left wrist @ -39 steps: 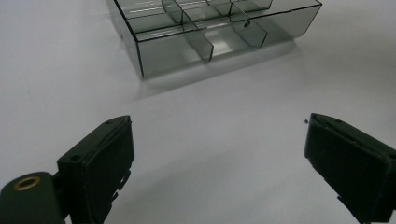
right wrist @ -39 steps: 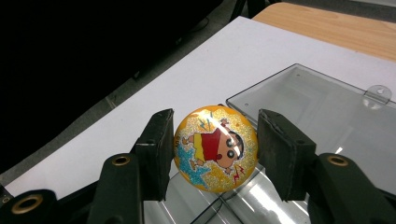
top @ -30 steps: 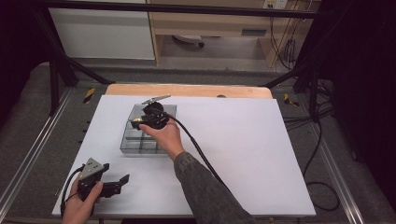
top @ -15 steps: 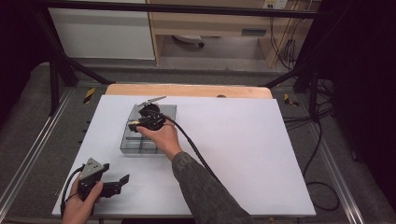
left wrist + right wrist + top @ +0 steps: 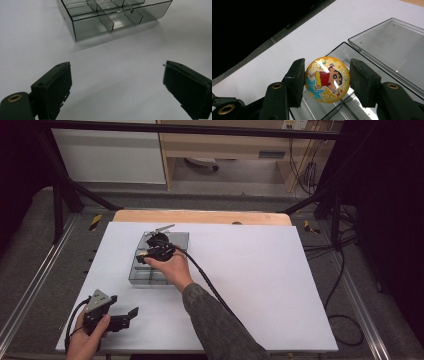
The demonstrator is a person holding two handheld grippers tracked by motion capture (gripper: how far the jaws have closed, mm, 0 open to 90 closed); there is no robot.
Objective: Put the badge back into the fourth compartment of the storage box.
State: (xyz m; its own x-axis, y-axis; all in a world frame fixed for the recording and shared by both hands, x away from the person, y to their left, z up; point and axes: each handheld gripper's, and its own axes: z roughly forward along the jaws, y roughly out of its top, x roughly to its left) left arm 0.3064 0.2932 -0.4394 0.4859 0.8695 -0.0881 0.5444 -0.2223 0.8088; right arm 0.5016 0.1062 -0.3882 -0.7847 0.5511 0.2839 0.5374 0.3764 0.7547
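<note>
A round yellow glitter badge with a cartoon figure sits between the pads of my right gripper, which is shut on it. The badge hangs over a smoky clear compartment box whose lid lies open behind it. In the high view the right gripper is over the left half of the box. My left gripper rests near the table's front left, open, nothing between its fingers. In the left gripper view it faces the box from a short distance.
The box stands on a white sheet that covers the table, with a wooden edge at the back. Metal rails run along both sides. The right gripper's cable trails along the forearm.
The right hand with the badge has edged slightly left and toward the near side over the box. The left hand has stayed still.
</note>
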